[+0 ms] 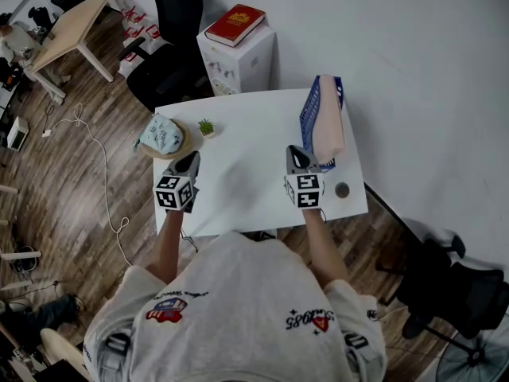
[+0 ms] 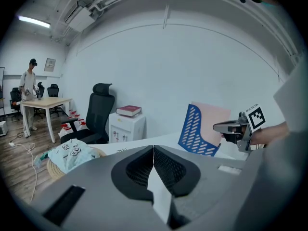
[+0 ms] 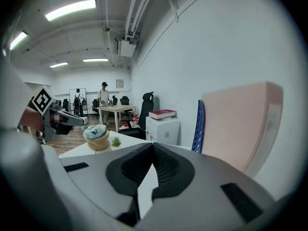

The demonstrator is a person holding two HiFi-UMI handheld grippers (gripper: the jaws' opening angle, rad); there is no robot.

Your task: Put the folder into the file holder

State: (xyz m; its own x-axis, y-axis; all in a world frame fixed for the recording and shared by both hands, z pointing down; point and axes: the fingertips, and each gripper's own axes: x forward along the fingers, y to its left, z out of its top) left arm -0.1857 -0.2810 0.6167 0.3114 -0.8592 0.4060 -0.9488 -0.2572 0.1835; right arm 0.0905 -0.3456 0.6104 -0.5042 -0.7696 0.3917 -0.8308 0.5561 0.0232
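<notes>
The pink folder (image 1: 329, 122) stands inside the blue file holder (image 1: 311, 116) at the right rear of the white bench (image 1: 246, 183). Just in front of it, the right tool (image 1: 296, 151) has its jaws pressed together on nothing. The left tool (image 1: 191, 159), well apart from the holder, is likewise closed and empty.

nothing here reads clearly for you. the print on the shoulders of your shirt (image 1: 310, 319) is upside down and too small to make out. the cover print on the red book (image 1: 235, 24) is a blur, and so are the white marks on the red bags (image 1: 143, 24).
</notes>
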